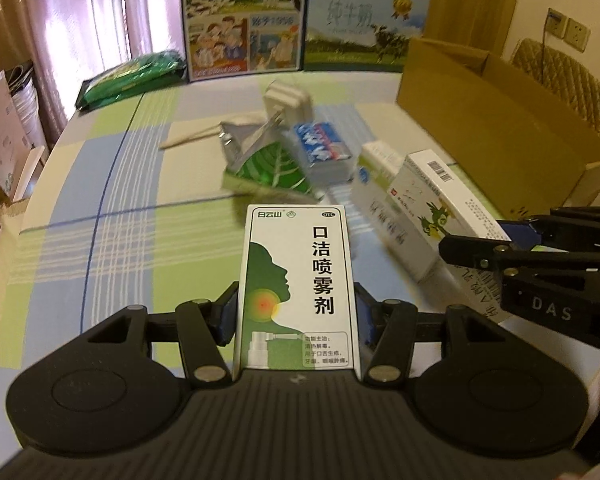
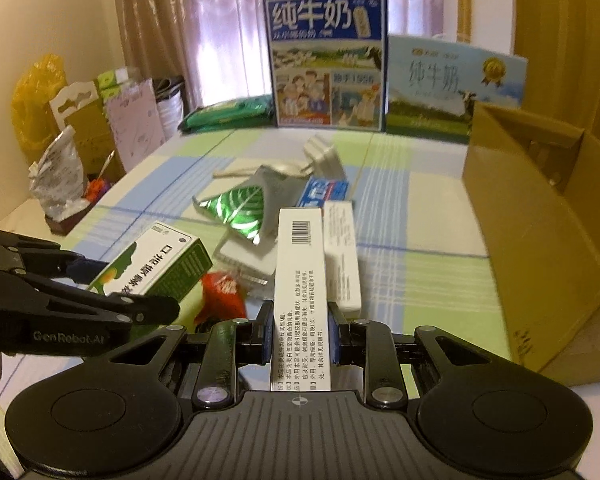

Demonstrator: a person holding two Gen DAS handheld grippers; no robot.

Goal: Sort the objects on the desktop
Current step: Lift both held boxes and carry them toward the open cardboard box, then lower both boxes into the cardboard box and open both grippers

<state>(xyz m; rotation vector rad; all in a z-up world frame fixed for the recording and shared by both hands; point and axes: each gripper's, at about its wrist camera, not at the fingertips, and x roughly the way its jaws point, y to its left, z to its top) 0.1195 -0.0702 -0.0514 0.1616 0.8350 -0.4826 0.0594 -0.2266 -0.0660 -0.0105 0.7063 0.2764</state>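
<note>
The left tongs (image 1: 296, 320) gripped a green-and-white spray box (image 1: 298, 284) by its long sides, holding it above the near edge of the bench (image 1: 100, 240). The right tongs (image 2: 300, 334) were clamped on a long white box with a barcode (image 2: 300, 280), lifted over the middle of the bench. Beyond them a loose heap lay mid-bench: a green leaf-printed foil packet (image 2: 240, 208), a blue-and-white tissue pack (image 2: 324, 192) and another white box (image 2: 342, 252). An open cardboard carton (image 2: 540, 220) stood along the right edge. Two milk cartons (image 2: 328, 60) stood upright at the far edge.
</note>
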